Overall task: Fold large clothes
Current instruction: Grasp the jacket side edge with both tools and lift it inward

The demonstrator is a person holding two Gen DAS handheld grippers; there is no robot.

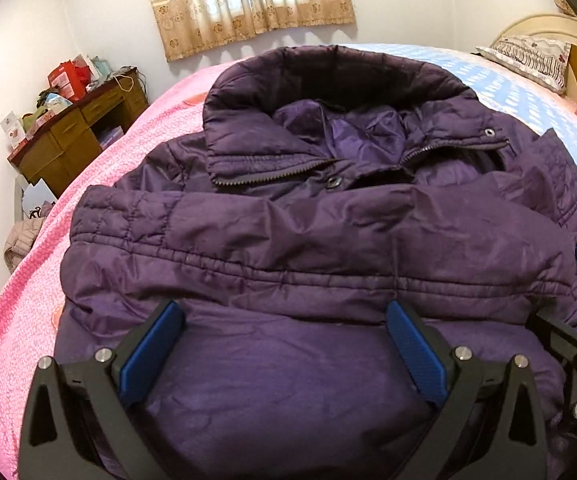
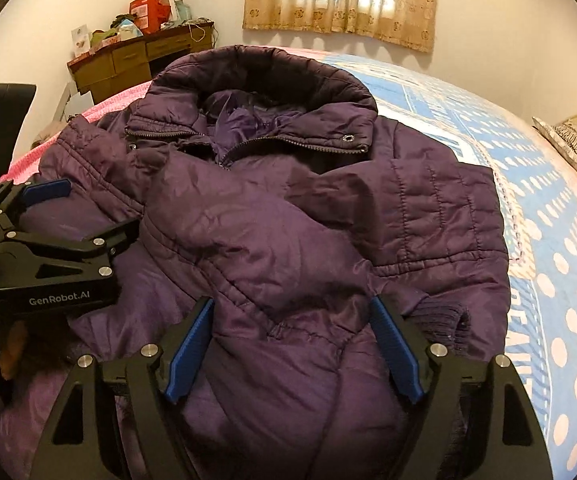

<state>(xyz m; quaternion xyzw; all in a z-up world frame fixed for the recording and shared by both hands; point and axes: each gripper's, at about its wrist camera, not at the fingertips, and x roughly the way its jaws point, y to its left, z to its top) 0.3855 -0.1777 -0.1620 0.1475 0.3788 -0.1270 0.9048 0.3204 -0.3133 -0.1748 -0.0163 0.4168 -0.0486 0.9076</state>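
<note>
The left gripper (image 1: 284, 344) stands wide, its blue pads (image 1: 150, 354) apart over the lower fold of the purple padded jacket (image 1: 308, 216) with nothing pinched between them. The right gripper (image 2: 292, 344) is likewise spread — its pads (image 2: 190, 354) straddle a bulge of the same jacket, and whether they brush the fabric is hard to judge. The two tools sit side by side at the near edge of the bed (image 2: 548, 208). The jacket lies front up, sleeves folded across its chest, collar toward the far edge — over the pink blanket (image 1: 28, 288) and the blue spotted sheet (image 2: 560, 264). A cluttered wooden desk (image 1: 72, 136) stands beyond the far corner.
</note>
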